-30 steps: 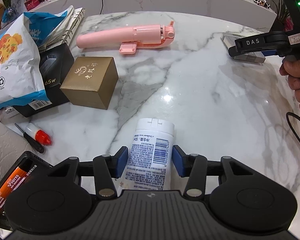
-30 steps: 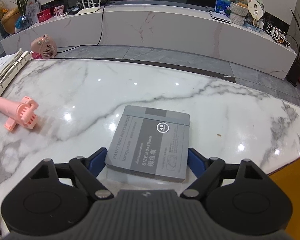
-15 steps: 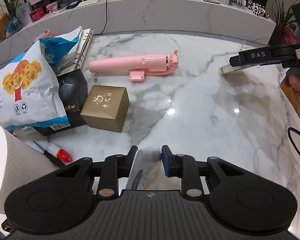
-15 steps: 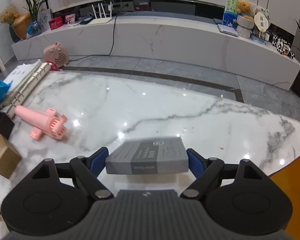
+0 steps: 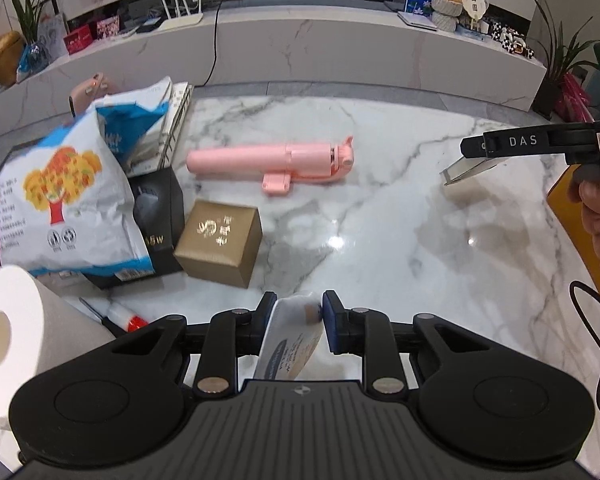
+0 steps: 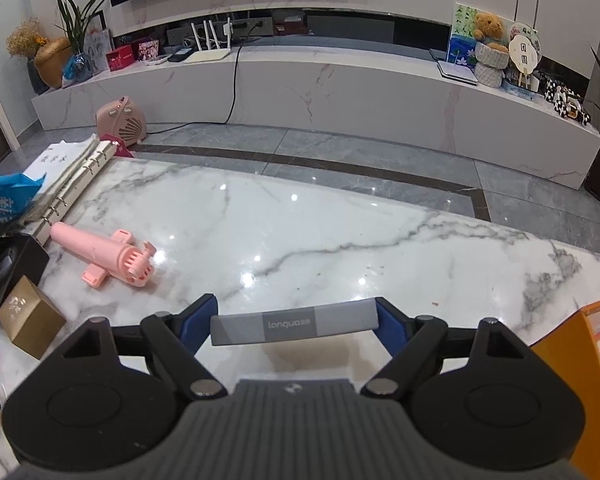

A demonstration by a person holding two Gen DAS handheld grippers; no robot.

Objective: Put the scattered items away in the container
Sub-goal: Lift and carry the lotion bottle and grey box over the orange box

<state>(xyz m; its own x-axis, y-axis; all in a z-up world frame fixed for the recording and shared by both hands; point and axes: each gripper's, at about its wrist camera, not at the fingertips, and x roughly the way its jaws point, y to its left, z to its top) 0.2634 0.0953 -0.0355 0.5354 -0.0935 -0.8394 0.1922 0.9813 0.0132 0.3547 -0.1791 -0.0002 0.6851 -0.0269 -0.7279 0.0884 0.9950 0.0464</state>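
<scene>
My left gripper [image 5: 298,314] is shut on a white tube with blue print [image 5: 290,344] and holds it above the marble table [image 5: 380,240]. My right gripper [image 6: 294,322] is shut on a grey notebook [image 6: 292,325], held level above the table; it also shows in the left wrist view [image 5: 470,168] under the right gripper's arm [image 5: 532,142]. An orange container [image 6: 572,384] sits at the right edge of the table, close to the right gripper.
On the table lie a pink selfie stick [image 5: 276,160], a gold box [image 5: 218,242], a black box [image 5: 158,216], a snack bag [image 5: 64,200], a ring binder [image 6: 74,184], a paper roll [image 5: 16,332] and a small red-tipped bottle [image 5: 126,318].
Both grippers have lifted their loads off the table: the left closed on the tube and raised it, the right raised the notebook and tipped it level.
</scene>
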